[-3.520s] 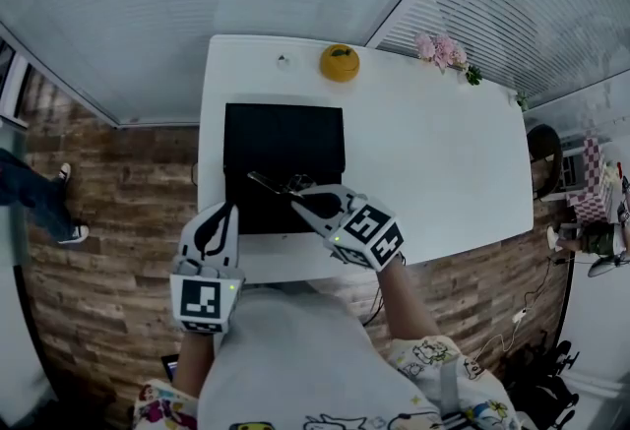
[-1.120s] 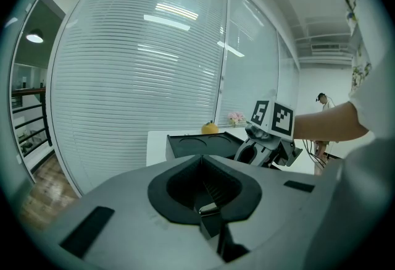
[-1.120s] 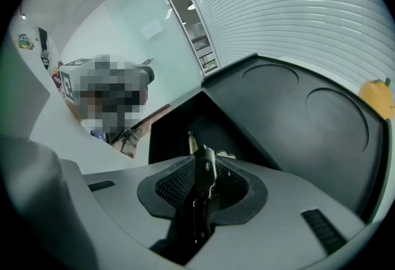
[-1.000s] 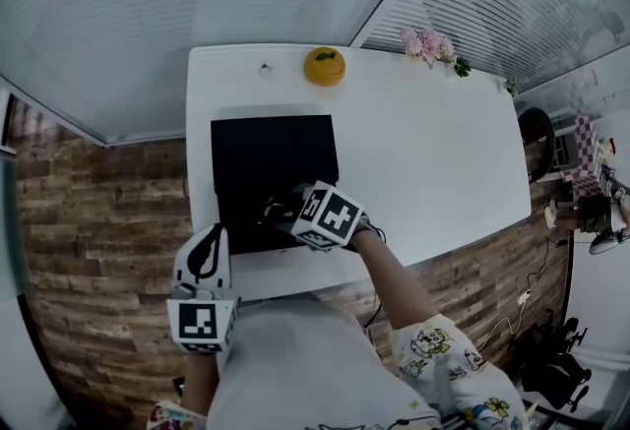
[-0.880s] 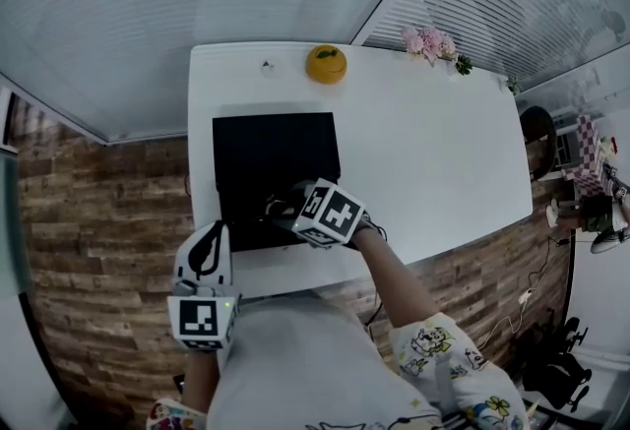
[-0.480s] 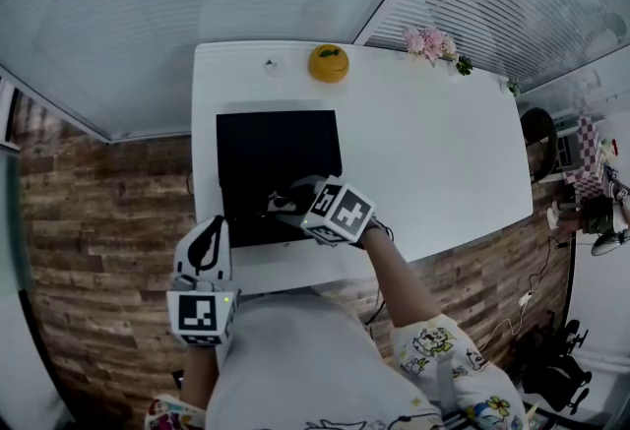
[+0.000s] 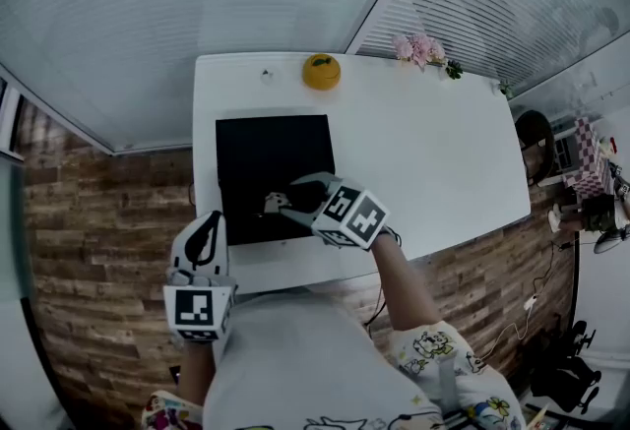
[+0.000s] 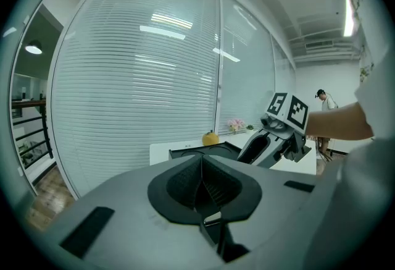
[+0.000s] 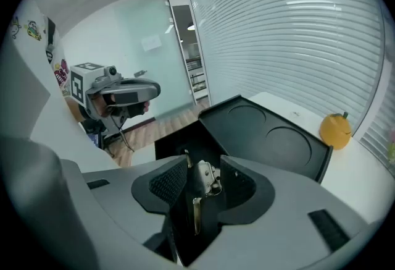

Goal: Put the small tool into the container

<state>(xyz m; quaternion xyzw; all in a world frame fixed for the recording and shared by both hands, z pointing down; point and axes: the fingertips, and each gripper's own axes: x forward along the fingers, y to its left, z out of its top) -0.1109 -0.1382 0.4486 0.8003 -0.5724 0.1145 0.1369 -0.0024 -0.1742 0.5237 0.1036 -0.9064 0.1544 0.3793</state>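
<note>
The right gripper has just been opening its jaws; they stand wide apart and hold nothing; the small tool lies just below, between them, inside the black container; its long side seems to run the way this gripper points; the left gripper, jaws together, is farther off.

The right gripper reaches forward on a bare forearm, tilted nose-down; its jaws have just been opening and stand wide, with the small tool showing in the gap, clear of both pads; the left gripper sits back near the body, to the right gripper's left, jaws pressed together and empty.
</note>
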